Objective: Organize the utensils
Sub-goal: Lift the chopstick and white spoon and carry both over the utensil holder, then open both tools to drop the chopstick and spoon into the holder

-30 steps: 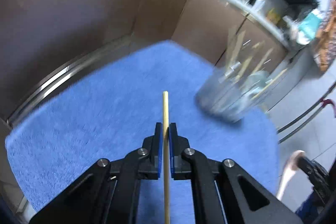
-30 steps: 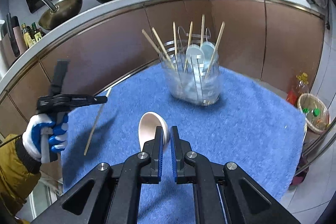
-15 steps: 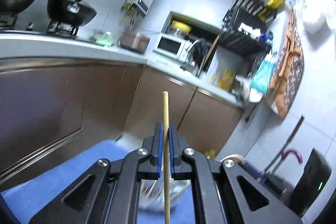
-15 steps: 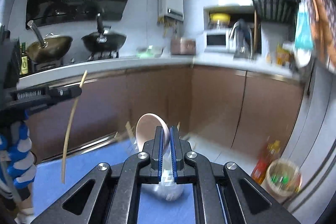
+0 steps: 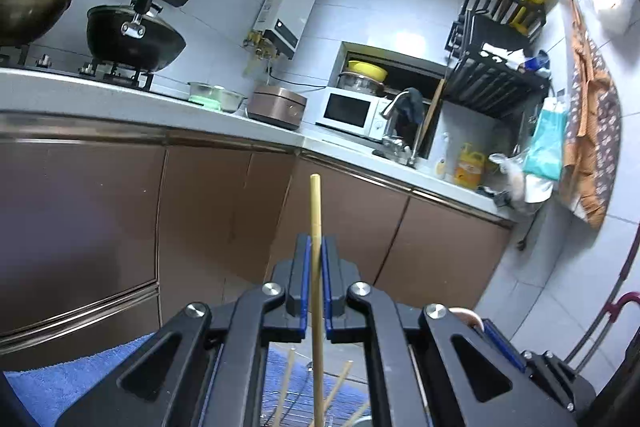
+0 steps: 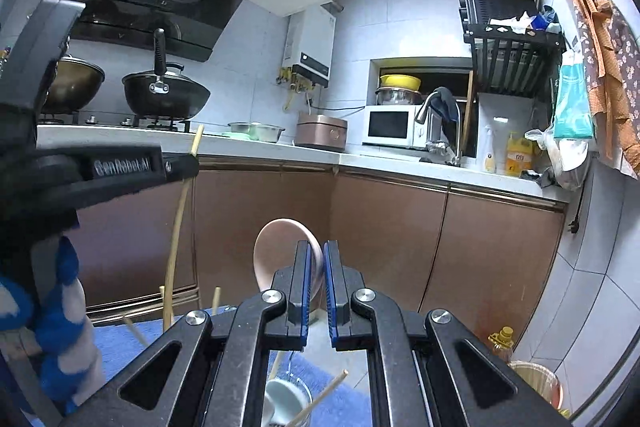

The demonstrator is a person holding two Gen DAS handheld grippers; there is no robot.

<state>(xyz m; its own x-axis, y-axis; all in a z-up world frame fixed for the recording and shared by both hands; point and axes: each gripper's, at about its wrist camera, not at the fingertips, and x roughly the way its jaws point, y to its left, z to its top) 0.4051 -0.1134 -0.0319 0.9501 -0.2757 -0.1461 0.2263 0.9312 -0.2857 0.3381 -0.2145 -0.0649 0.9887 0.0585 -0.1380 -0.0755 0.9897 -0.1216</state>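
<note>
The left claw [image 5: 315, 247] bears raised lettering reading "GenRobot.AI" on its side, seen from the right wrist view. It is clamped on a wooden chopstick [image 5: 316, 227] — long axis upright, tip up toward the brown cabinets [image 5: 200, 219]. The right claw [image 6: 316, 259] pinches a pale ceramic spoon [image 6: 280, 247], bowl up, above the clear utensil holder [image 6: 288, 399] on the blue mat [image 6: 340, 407].
</note>
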